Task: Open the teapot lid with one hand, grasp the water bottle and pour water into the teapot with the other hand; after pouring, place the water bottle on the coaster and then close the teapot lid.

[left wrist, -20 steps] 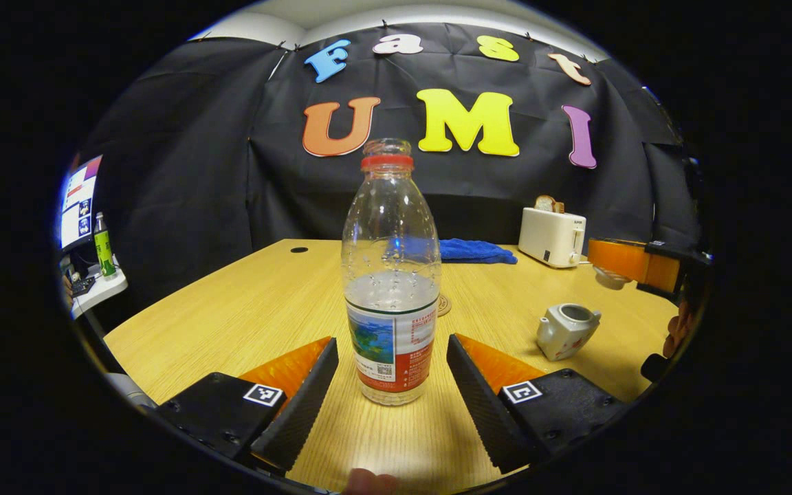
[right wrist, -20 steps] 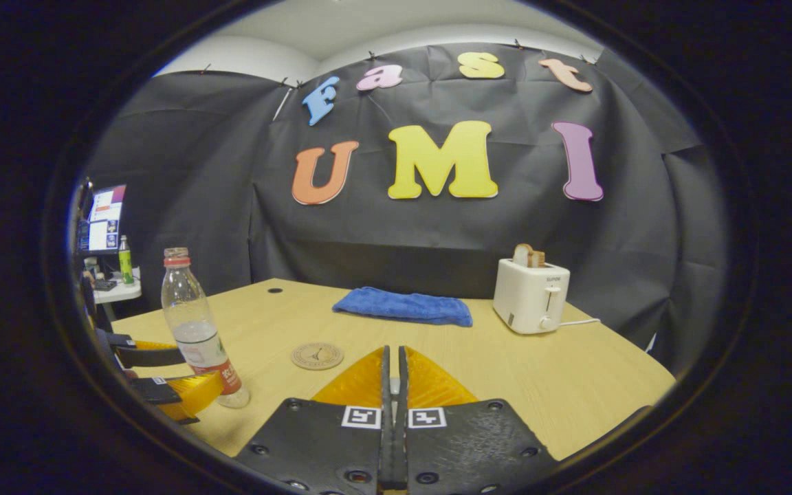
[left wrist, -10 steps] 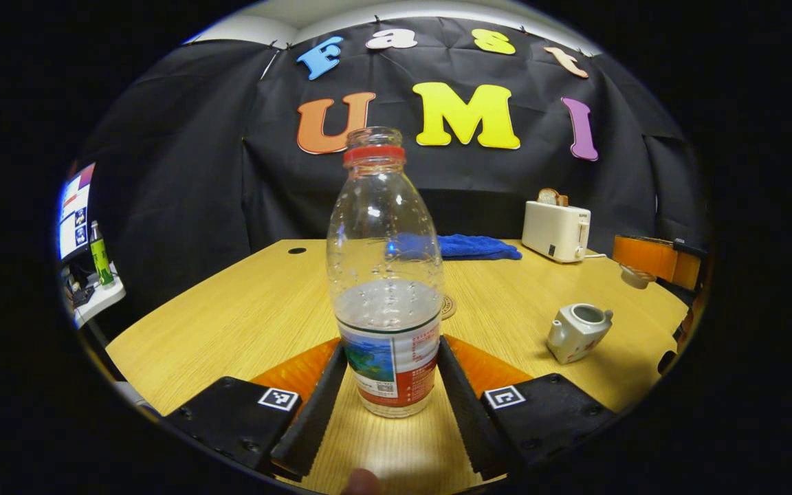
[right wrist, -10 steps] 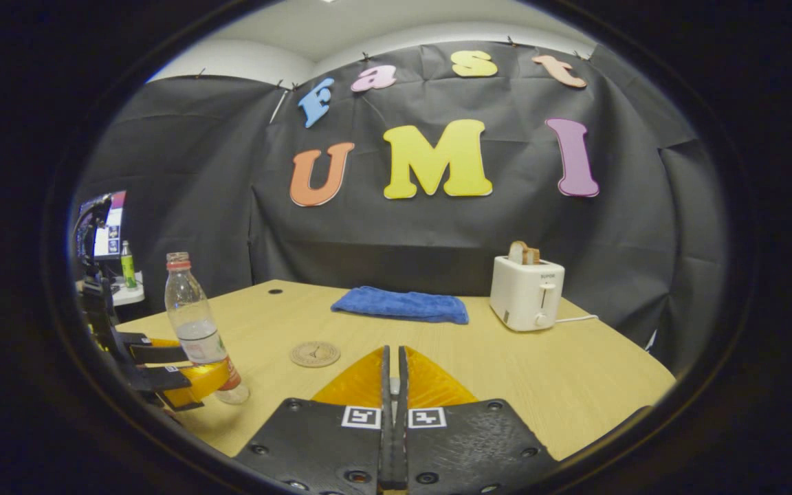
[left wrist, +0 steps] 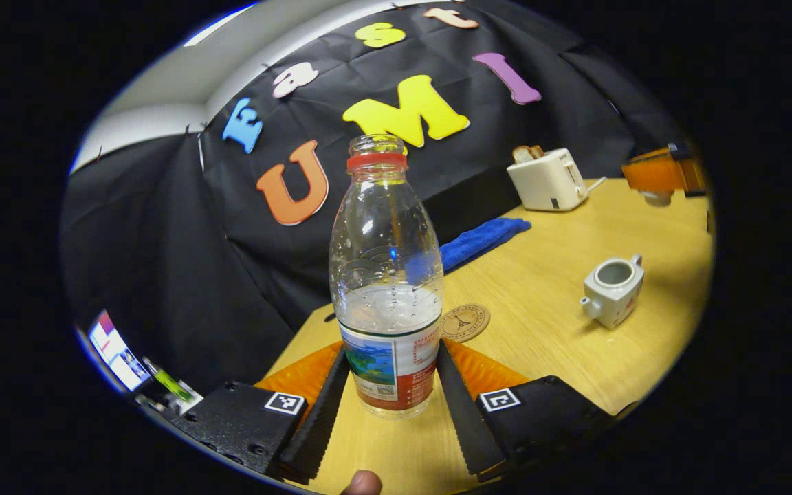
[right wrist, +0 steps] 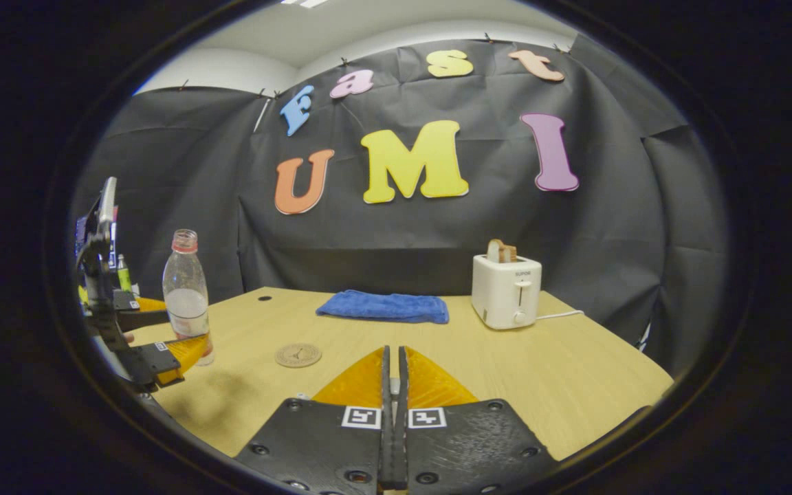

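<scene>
Left gripper view shows the left tool [left wrist: 390,395] clenched on the label band of the water bottle [left wrist: 386,275], centre of the frame, cap off, under half full. Thin plastic dents easily and may slip; low on the label is a sensible hold. The teapot [left wrist: 612,290] stands open at right, coaster [left wrist: 464,322] between. The right tool [right wrist: 392,385] is pressed together; what it pinches I cannot tell.

water bottle [left wrist: 386,275] uncapped, part full, upright | white teapot [left wrist: 614,281] lidless, on table [left wrist: 547,295] | round coaster [left wrist: 464,322] between them
</scene>
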